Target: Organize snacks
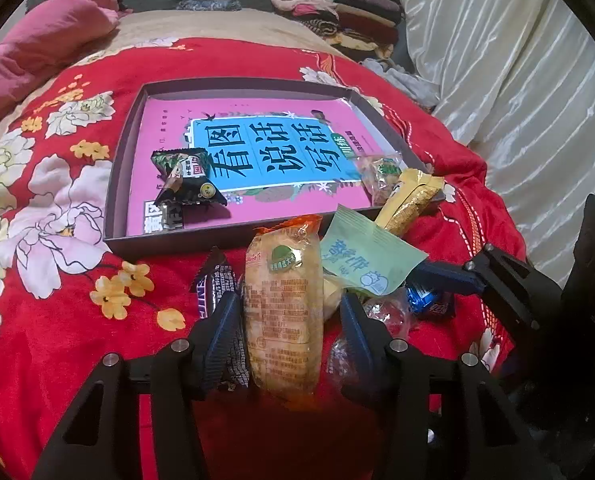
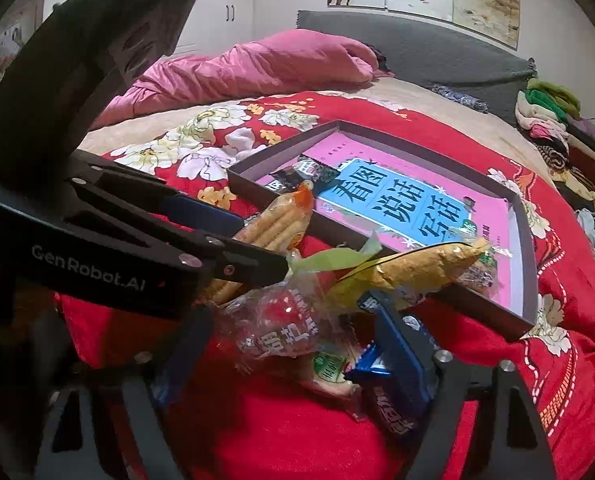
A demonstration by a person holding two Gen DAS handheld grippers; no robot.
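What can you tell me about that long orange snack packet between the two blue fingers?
The orange snack packet is a long, clear plastic wrapper with orange crimped ends, a green round sticker and small print, holding pale golden rice crackers. It lies lengthwise on the red flowered blanket, pointing toward the dark tray. The left gripper straddles it, one finger touching its side. A mint-green packet and a dark bar lie against it.

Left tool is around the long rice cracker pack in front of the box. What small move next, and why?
Probably finish closing the left tool on the rice cracker pack. The pack already lies between the fingers; one pad seems to touch it while the other stands clear. Only then lift it over the near wall of the box, where a black snack already lies.
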